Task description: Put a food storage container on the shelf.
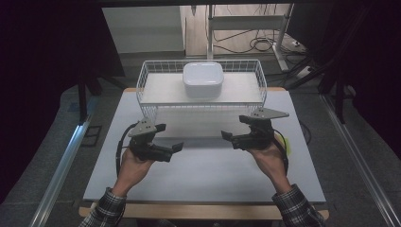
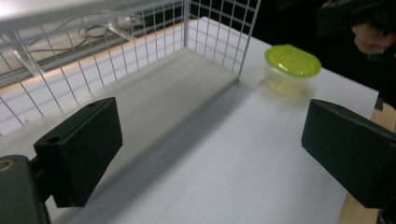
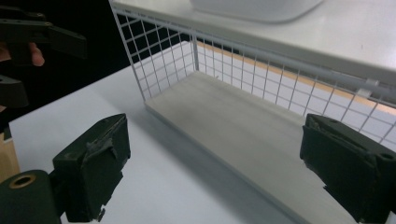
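A white tabletop [image 1: 203,175] with a wooden edge at its near side carries a white wire rack [image 1: 156,101] standing at its far middle, touching the surface. The rack's lower shelf [image 2: 163,98] lies flat on the tabletop, and a white box [image 1: 203,79] sits on its upper shelf. A clear tub with a green lid [image 2: 292,65] stands on the tabletop just right of the rack, apart from it.

Far centre on the surface [image 1: 203,175]: a two-level wire rack [image 1: 201,90], with a lidded box [image 1: 203,79] on its upper shelf, middle. Near right of the rack, by the surface's right edge: a lidded tub [image 2: 292,67]. Before the rack: left tongs [image 1: 163,139] near left, right tongs [image 1: 236,127] near right, well apart.
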Available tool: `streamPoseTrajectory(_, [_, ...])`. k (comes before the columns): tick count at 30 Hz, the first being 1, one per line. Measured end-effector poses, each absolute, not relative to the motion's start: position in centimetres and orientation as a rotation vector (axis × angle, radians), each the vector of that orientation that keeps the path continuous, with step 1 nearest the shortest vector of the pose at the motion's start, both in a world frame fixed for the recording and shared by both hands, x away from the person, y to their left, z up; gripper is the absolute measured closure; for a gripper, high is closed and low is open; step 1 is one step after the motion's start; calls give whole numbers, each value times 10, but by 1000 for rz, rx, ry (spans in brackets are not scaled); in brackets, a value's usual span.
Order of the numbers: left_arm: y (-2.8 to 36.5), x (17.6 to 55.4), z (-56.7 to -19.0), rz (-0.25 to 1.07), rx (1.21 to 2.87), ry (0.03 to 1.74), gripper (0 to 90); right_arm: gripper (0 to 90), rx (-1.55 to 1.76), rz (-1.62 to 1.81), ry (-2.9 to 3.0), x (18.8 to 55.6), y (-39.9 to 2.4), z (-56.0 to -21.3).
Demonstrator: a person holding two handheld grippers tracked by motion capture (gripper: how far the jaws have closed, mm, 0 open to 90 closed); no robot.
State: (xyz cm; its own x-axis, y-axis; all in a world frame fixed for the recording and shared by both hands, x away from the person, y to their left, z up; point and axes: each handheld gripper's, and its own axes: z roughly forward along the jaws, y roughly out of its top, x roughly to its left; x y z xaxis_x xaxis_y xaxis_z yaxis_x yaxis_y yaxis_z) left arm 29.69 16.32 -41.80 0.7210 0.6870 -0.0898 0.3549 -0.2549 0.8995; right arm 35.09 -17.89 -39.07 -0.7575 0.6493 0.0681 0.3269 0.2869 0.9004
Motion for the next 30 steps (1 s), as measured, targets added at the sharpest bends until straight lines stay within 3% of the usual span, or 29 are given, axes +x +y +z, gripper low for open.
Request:
streamPoseTrajectory(23, [190,260,-479,398,1861,885,59,77,902,1427,2345,313,-207,-446])
streamPoseTrajectory(30, [193,243,-499,423,1928,924,57,74,896,1383,2322,300,-214,-465])
